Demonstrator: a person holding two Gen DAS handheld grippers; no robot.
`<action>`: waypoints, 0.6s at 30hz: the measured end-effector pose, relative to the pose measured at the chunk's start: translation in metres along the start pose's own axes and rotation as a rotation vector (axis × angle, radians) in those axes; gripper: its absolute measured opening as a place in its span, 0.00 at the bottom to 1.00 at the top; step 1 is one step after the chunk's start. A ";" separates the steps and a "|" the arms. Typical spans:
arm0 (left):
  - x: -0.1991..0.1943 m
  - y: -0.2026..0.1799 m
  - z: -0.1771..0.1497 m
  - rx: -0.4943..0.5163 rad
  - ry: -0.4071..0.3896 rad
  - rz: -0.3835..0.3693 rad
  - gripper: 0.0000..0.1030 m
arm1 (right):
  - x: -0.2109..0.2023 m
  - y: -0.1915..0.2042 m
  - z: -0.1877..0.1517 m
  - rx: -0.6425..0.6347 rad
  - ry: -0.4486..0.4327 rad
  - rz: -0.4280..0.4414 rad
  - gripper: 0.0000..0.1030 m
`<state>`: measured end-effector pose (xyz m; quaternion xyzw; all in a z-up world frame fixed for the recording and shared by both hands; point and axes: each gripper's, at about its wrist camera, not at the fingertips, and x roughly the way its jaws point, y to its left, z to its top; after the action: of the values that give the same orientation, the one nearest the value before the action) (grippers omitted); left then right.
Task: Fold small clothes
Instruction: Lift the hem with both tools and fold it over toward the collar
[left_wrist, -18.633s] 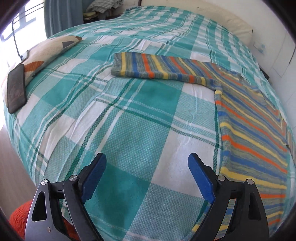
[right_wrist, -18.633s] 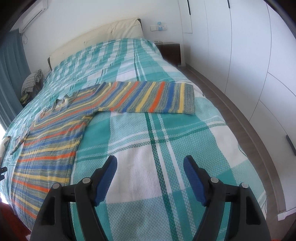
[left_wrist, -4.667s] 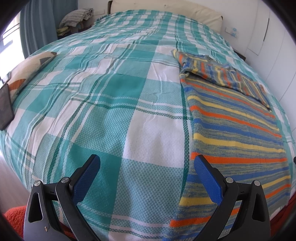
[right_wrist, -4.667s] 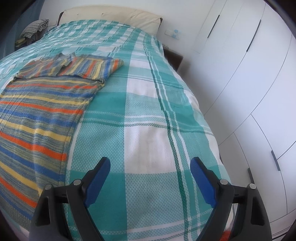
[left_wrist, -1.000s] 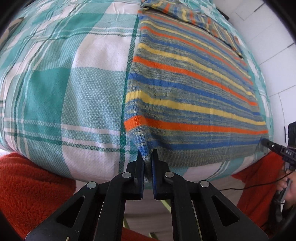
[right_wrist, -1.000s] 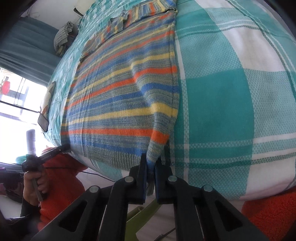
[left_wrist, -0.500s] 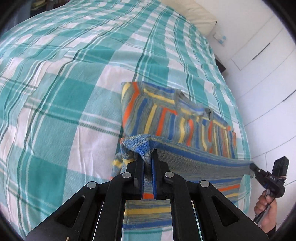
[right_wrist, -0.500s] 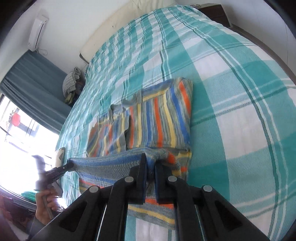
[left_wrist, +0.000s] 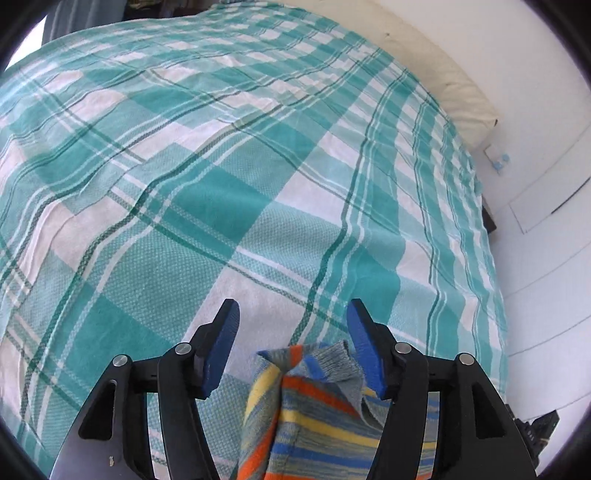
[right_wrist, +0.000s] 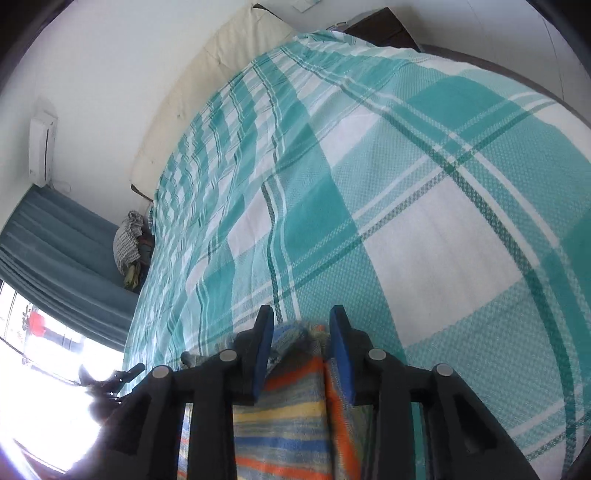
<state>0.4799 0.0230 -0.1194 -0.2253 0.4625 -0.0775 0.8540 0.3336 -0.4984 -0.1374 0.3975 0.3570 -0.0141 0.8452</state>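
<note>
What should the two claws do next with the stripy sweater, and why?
Probably finish letting go and lift both claws back. The left claw and right claw are opening, with the stripy sweater corner lying loose between each pair of pads on the checked bedspread, so this fold looks laid down.

No readable text

We find no word, number, brand or sign that we can read in either wrist view. At the lower right edge of the left wrist view, a small dark device (left_wrist: 537, 435) carries faint pale marks, too small and blurred for us to make out. The white air conditioner (right_wrist: 42, 146) on the wall in the right wrist view shows no legible label.
</note>
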 end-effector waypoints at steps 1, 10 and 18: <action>-0.007 0.000 -0.003 0.032 -0.003 -0.003 0.60 | -0.006 0.005 0.000 -0.040 -0.001 -0.005 0.33; 0.000 -0.046 -0.083 0.436 0.243 -0.062 0.66 | 0.033 0.076 -0.057 -0.460 0.446 -0.051 0.33; 0.016 -0.063 -0.027 0.125 0.100 -0.085 0.70 | 0.065 0.117 -0.020 -0.366 0.082 -0.107 0.33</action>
<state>0.4716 -0.0467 -0.1156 -0.1872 0.4890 -0.1537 0.8380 0.4062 -0.3875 -0.1082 0.2177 0.4084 0.0225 0.8862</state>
